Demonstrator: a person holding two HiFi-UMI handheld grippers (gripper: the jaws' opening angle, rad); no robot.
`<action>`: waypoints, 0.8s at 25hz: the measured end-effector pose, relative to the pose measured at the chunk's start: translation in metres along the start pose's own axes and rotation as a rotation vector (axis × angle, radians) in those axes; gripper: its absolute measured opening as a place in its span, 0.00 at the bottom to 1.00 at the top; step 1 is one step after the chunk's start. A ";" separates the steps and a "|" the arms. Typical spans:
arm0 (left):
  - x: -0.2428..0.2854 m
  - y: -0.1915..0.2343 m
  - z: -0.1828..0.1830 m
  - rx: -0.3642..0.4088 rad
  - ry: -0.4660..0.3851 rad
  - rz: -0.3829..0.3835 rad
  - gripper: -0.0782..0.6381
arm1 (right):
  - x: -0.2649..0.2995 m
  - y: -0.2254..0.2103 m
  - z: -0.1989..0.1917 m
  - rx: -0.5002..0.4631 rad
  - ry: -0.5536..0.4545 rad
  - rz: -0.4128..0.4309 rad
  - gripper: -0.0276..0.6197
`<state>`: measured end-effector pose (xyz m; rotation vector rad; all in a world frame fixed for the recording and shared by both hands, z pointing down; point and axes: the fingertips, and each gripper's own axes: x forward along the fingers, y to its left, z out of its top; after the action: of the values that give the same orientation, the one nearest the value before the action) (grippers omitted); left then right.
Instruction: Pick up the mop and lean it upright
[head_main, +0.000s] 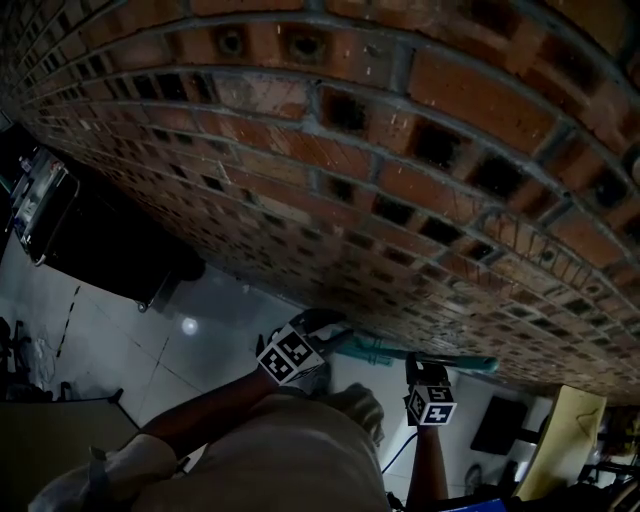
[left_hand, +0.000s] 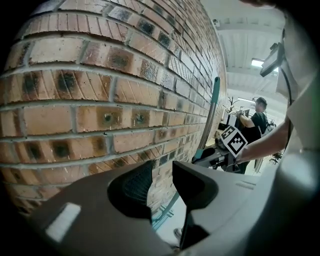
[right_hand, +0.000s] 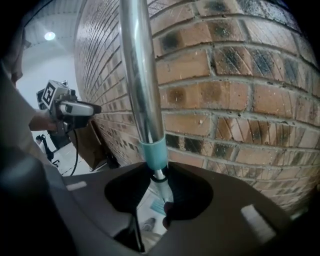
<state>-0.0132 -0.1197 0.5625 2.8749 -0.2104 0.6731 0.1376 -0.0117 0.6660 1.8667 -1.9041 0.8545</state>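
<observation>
The mop handle (right_hand: 142, 90) is a silver pole with a teal collar. It stands close to the brick wall (right_hand: 235, 95) and runs up from between the jaws of my right gripper (right_hand: 155, 187), which is shut on it. In the left gripper view the mop handle (left_hand: 212, 117) rises teal along the wall, with the right gripper (left_hand: 215, 156) gripping it low down. My left gripper (left_hand: 162, 187) is open with nothing between its fingers, and the pole's lower part shows beyond them. From the head view the left gripper (head_main: 318, 328) and right gripper (head_main: 425, 370) both sit by the teal mop handle (head_main: 455, 360).
The brick wall (head_main: 330, 150) fills most of the head view. A black object (head_main: 100, 245) stands on the pale floor (head_main: 140, 340) at left. A brown box (right_hand: 92, 145) leans by the wall. A person (left_hand: 257, 120) stands far off.
</observation>
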 end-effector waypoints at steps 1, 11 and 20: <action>0.000 0.000 0.001 0.000 -0.001 0.001 0.31 | -0.004 -0.001 0.005 0.004 -0.007 -0.007 0.22; 0.001 0.003 0.022 -0.019 -0.030 0.023 0.31 | -0.042 -0.005 0.052 0.028 -0.059 -0.016 0.22; 0.010 -0.003 0.046 -0.026 -0.052 0.058 0.31 | -0.077 -0.009 0.091 0.015 -0.124 0.016 0.22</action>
<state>0.0160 -0.1270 0.5261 2.8734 -0.3094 0.6008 0.1677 -0.0086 0.5508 1.9576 -1.9927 0.7761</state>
